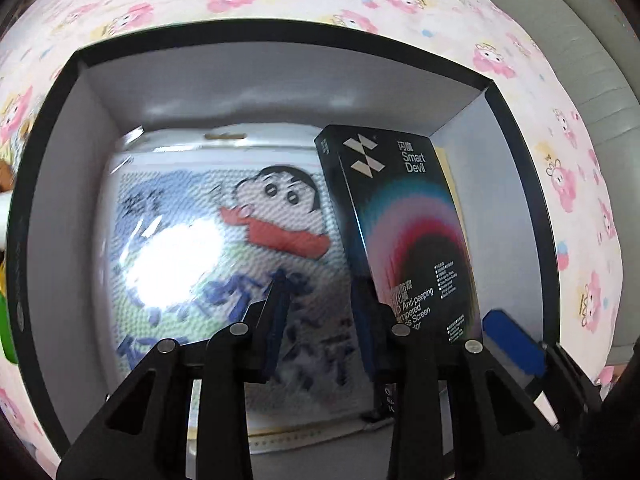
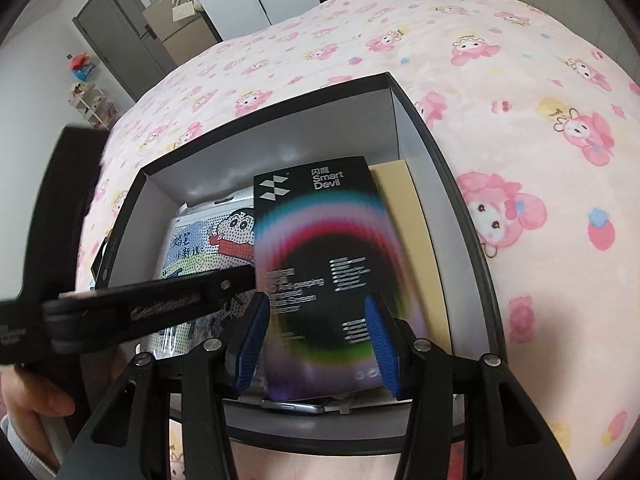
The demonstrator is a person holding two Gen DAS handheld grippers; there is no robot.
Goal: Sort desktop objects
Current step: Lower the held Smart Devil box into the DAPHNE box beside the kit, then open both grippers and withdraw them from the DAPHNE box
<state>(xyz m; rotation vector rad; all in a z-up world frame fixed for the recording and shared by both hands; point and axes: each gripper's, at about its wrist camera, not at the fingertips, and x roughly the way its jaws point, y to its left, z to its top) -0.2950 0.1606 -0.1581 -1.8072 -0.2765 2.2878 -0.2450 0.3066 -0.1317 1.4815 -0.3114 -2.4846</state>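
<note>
A black storage box (image 1: 280,46) with white inner walls sits on a pink cartoon blanket (image 2: 520,80). On its floor lies a cartoon-print packet (image 1: 208,240) in shiny plastic. A black "Smart Devil" screen-protector carton (image 2: 320,248) stands tilted at the box's right side. My right gripper (image 2: 316,298) is shut on the carton's lower end, a blue pad (image 2: 380,340) on each side. My left gripper (image 1: 318,280) hovers over the packet with its jaws apart and nothing between them. Its right finger (image 1: 364,328) is beside the carton's left edge.
A flat tan item (image 2: 400,200) leans on the box's right wall behind the carton. A silver phone-like edge (image 2: 292,406) lies at the box's near wall. A hand (image 2: 36,396) holds the left gripper. Green and yellow objects (image 1: 6,320) lie outside, left.
</note>
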